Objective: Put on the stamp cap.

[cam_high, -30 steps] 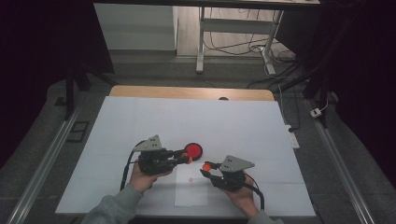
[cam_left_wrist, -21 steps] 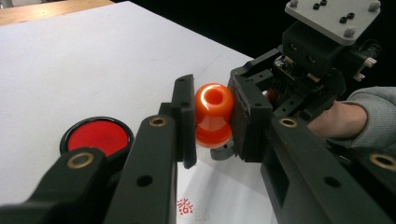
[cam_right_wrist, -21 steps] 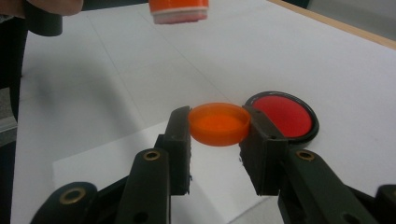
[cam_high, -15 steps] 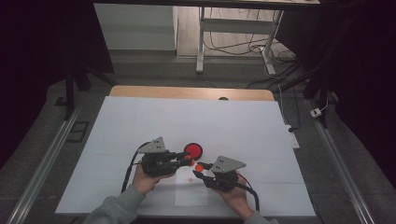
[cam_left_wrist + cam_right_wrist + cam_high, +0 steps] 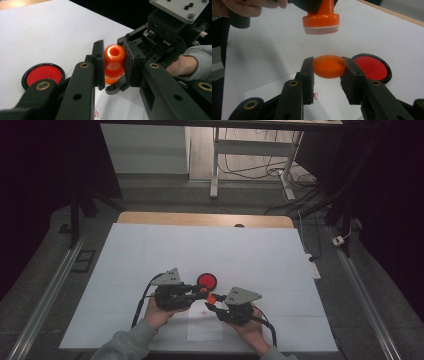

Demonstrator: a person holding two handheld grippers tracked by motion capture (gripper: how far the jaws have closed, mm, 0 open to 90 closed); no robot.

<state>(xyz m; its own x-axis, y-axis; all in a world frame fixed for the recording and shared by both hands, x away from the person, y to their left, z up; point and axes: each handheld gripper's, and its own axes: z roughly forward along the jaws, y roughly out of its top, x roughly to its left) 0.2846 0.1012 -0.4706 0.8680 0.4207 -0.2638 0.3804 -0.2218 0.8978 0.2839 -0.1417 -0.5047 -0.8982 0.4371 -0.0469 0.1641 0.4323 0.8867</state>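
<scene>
White paper covers the tabletop (image 5: 150,255), with dark floor and cable-strewn stands beyond it, and a small paper slip (image 5: 204,327) bearing a red mark lies near the person's edge.

At the left, the left gripper (image 5: 194,292) has its jaws closed on the knob of an orange stamp (image 5: 114,62), holding it above the tabletop with its pale printing face pointing down, as the right gripper view shows (image 5: 321,22). Just beyond it on the paper sits a round red ink pad (image 5: 207,280) in a black rim.

To the right, the right gripper (image 5: 214,304) has its jaws closed on the orange cap (image 5: 329,66), open side up, directly below the stamp's face and apart from it.

The step in hand looks like capping or uncapping the stamp, with 2 parts to keep aligned. To do it well, keep the cap level and centred under the stamp's base, move along the stamp's own axis only, and hold both grips firm so neither round part twists or slips sideways.
</scene>
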